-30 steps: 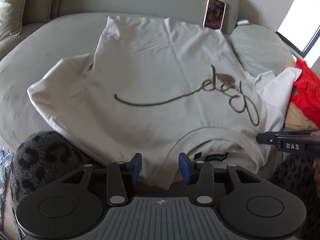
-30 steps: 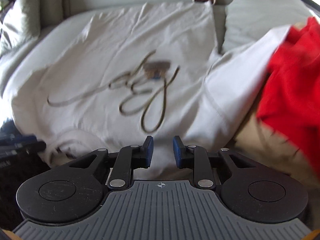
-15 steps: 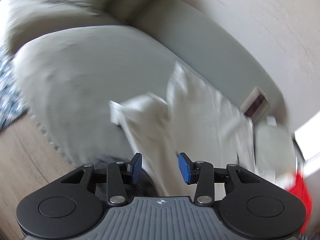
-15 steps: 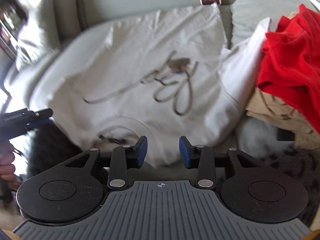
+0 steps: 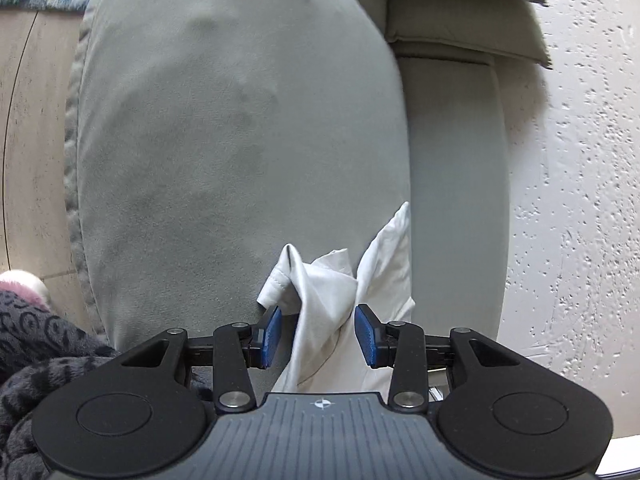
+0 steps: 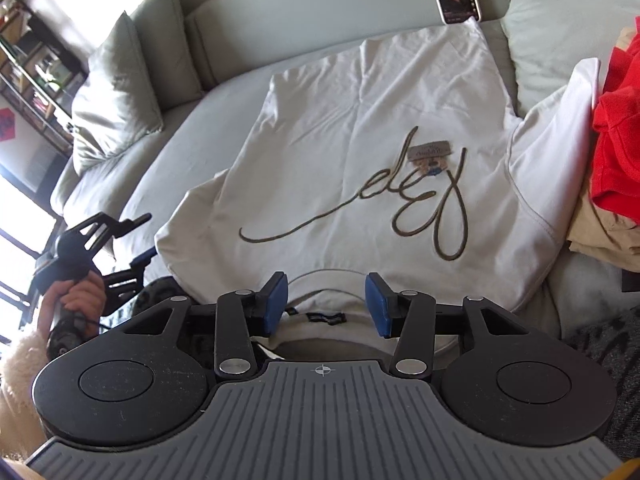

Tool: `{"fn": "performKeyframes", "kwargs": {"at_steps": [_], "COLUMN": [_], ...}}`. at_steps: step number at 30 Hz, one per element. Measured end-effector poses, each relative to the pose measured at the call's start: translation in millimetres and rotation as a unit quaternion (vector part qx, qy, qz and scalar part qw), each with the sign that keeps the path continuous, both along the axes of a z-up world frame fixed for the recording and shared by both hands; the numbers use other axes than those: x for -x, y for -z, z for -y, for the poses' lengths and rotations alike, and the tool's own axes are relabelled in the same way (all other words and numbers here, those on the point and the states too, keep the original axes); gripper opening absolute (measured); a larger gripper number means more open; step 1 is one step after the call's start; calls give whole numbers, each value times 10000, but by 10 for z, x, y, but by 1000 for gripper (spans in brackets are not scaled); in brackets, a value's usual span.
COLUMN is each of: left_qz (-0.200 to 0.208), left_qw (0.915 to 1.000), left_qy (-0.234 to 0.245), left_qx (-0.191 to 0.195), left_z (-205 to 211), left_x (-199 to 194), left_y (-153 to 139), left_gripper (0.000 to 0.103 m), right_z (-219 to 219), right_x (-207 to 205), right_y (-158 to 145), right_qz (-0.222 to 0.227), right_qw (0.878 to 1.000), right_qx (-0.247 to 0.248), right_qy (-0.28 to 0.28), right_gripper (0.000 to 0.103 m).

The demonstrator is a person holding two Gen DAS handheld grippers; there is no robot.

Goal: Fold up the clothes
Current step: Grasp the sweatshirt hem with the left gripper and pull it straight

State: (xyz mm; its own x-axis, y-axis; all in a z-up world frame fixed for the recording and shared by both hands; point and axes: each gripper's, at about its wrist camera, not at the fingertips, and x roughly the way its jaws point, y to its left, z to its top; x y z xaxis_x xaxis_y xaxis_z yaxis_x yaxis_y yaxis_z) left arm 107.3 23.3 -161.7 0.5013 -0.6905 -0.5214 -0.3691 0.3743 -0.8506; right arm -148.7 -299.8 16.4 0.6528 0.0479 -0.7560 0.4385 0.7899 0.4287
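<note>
The right gripper (image 6: 326, 304) hovers above the white T-shirt's (image 6: 360, 152) collar, its jaws just widened and empty. The left gripper (image 5: 316, 334), jaws apart, frames the shirt's sleeve (image 5: 316, 300) at nine o'clock. The shirt lies flat on the grey sofa (image 6: 180, 148).

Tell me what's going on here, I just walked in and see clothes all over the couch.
A person with a gripper in each hand is folding a cream T-shirt spread flat on the grey couch. The left gripper is open around the sleeve, not pinching it. The right gripper hangs open above the collar, its jaws having just widened. Red clothing waits alongside.
</note>
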Motion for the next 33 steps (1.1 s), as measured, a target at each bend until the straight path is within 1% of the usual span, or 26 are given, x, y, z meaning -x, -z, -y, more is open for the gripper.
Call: {"fn": "performKeyframes", "kwargs": {"at_steps": [2, 5, 10, 12, 13, 14, 16, 17, 18, 19, 20, 21, 22, 23, 24, 25, 26, 28, 29, 30, 31, 33], "left_qz": [-79, -234, -631, -615, -534, -421, 12, 362, 786, 1277, 1849, 2370, 2733, 2983, 3078, 2897, 2569, 1767, 1547, 1432, 1355, 1318], "left_qw": [9998, 9983, 9944, 9938, 9946, 9953, 9974, 9979, 9966, 9917, 9809, 9652, 9481, 9298, 9156, 9127, 9179, 9404, 9470, 9519, 9537, 9503], "left_qy": [1, 161, -93, -138, -118, -103, -117, -126, -117, -51, 55, 181, 289, 361, 403, 407, 390, 221, 134, 52, 14, 67], "left_qx": [169, 502, 848, 916, 887, 863, 713, 517, 236, -142, -608, -1089, -1601, -2126, -2554, -2853, -3001, -2898, -2813, -2707, -2684, -2819], "left_z": [41, 150, 270, 299, 320, 335, 335, 326, 317, 319, 328, 352, 384, 410, 431, 423, 390, 182, 114, 35, -10, -13], "left_x": [-48, -187, -314, -350, -360, -367, -359, -338, -306, -249, -168, -86, -13, 52, 90, 72, 25, -65, -71, -56, -41, -15], "left_y": [42, 146, 353, 373, 352, 325, 211, 106, -23, -162, -315, -456, -553, -620, -649, -610, -536, -339, -284, -249, -237, -281], "left_gripper": [37, 38, 38, 37, 30, 17, 4, 3, 3, 3, 1, 1, 1, 1, 1, 1, 1, 2, 4, 6, 10, 10], "right_z": [-8, -21, -12, -8, -6, 3, 22, 27, 33, 37, 33, 26, 22, 20, 19, 18, 19, 14, 10, 6, 0, 4], "right_x": [2, 8, 25, 44, 56, 64, 80, 83, 87, 90, 88, 84, 80, 74, 69, 63, 58, 54, 56, 58, 68, 97], "right_y": [-2, 4, 25, 23, 25, 32, 49, 58, 70, 82, 96, 110, 125, 141, 156, 172, 190, 213, 218, 224, 220, 216], "right_qz": [-30, -84, -115, -113, -114, -125, -150, -164, -170, -169, -176, -189, -207, -221, -236, -250, -267, -295, -303, -312, -307, -293], "right_qw": [10000, 9999, 9999, 9999, 9999, 9998, 9998, 9998, 9998, 9998, 9998, 9998, 9998, 9997, 9997, 9997, 9996, 9995, 9995, 9994, 9995, 9995], "right_qx": [27, 91, 80, 92, 102, 102, 97, 81, 59, 38, 22, 17, 19, 6, -11, -28, -57, -94, -104, -113, -108, -92], "right_qy": [-6, -17, 25, 36, 49, 67, 107, 122, 129, 128, 117, 97, 74, 53, 33, 13, 6, -9, -25, -41, -53, -39], "right_gripper": [49, 50, 50, 50, 50, 50, 50, 50, 50, 50, 50, 50, 50, 50, 50, 50, 51, 51, 51, 52, 52, 54]}}
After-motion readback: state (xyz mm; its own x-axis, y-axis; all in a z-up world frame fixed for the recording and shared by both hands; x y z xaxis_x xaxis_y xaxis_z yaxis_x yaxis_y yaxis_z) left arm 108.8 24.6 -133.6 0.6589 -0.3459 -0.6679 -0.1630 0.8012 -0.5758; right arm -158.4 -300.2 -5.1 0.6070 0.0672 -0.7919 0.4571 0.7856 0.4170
